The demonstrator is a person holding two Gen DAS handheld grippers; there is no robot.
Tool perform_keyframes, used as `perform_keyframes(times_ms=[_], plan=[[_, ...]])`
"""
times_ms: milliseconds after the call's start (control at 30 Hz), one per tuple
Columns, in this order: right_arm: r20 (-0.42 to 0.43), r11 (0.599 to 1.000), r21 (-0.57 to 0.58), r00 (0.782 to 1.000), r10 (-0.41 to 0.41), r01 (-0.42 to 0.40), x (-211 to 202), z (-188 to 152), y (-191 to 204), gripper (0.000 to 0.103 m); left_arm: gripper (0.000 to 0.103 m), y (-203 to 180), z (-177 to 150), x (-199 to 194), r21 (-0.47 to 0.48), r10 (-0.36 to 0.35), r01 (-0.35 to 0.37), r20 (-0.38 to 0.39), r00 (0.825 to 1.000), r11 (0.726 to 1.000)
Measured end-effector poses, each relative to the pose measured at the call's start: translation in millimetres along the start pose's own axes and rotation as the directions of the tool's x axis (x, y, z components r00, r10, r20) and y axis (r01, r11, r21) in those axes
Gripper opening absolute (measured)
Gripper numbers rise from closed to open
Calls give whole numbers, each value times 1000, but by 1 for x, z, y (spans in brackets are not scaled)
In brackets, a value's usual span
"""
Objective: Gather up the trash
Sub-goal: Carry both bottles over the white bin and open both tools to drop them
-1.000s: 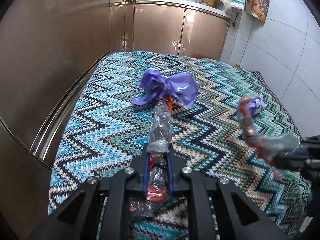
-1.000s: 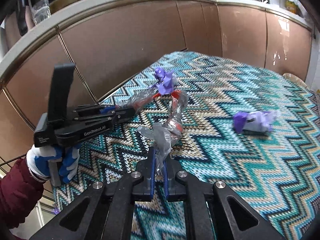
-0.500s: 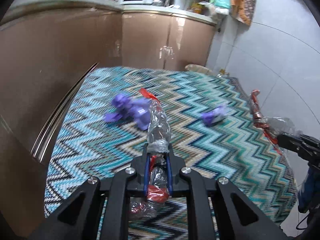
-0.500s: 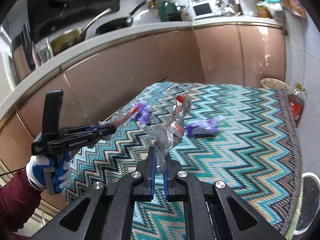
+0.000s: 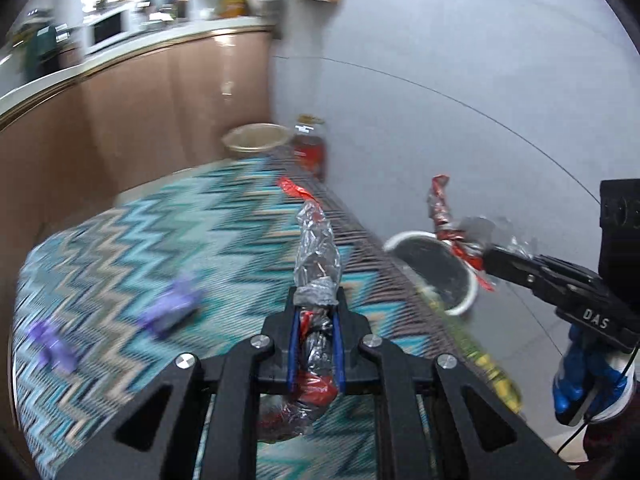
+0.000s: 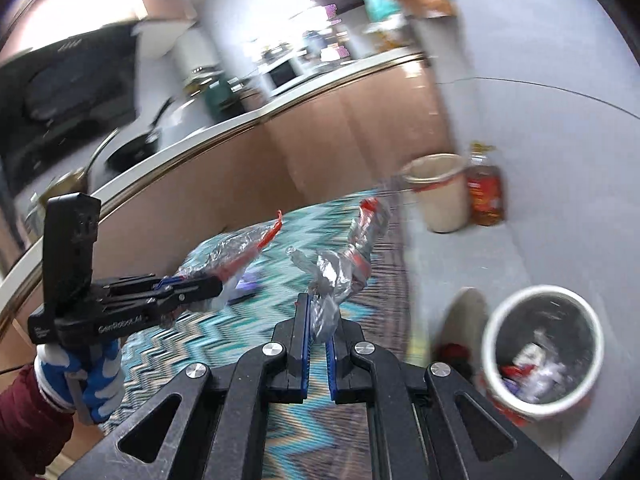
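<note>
My left gripper [image 5: 316, 300] is shut on a crumpled clear-and-red plastic wrapper [image 5: 316, 248] that sticks up past its fingertips. The right gripper [image 6: 318, 312] is shut on a second clear-and-red wrapper [image 6: 344, 264]. In the left wrist view the right gripper [image 5: 492, 258] holds its wrapper [image 5: 442, 212] over the near rim of a white trash bin [image 5: 404, 238] with a dark liner. The right wrist view has the bin [image 6: 490, 344] low on the right, with trash inside. Two purple scraps [image 5: 168, 312] [image 5: 52, 344] lie on the zigzag rug [image 5: 120, 248].
A cream bucket [image 6: 440, 192] and an amber bottle [image 6: 484, 196] stand by the tiled wall at the rug's far end. Brown cabinets [image 5: 120, 128] run along the left. A light shoe [image 6: 462, 320] sits beside the bin. Gloved hands [image 6: 92, 376] hold both tools.
Both grippers swung right and slightly up, away from the middle of the rug toward its wall-side edge. The bin came into view. Each still holds its wrapper.
</note>
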State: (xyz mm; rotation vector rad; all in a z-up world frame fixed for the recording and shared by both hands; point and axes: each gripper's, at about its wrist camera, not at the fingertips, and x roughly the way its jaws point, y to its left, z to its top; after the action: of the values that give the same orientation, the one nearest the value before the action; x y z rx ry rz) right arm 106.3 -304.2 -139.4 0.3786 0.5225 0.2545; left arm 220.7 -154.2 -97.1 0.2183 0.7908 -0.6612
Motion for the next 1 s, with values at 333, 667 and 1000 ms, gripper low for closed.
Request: perform_keyframes(times_ms=[333,667,1000], plan=[[-25,964,176,979,-200,201,-26,-6,-116,6,13,-130,65,116,133,-108,131,-166,980,982],[-84,923,229,951,-298,310,-17,-6,-188,9,15,-188,103,191,130,-162,196,-234,959,972],[-82,888,271,929,-362,370,-36,-22,-207,25,48,-196,109,214,65,-208,233,-267,941,970]])
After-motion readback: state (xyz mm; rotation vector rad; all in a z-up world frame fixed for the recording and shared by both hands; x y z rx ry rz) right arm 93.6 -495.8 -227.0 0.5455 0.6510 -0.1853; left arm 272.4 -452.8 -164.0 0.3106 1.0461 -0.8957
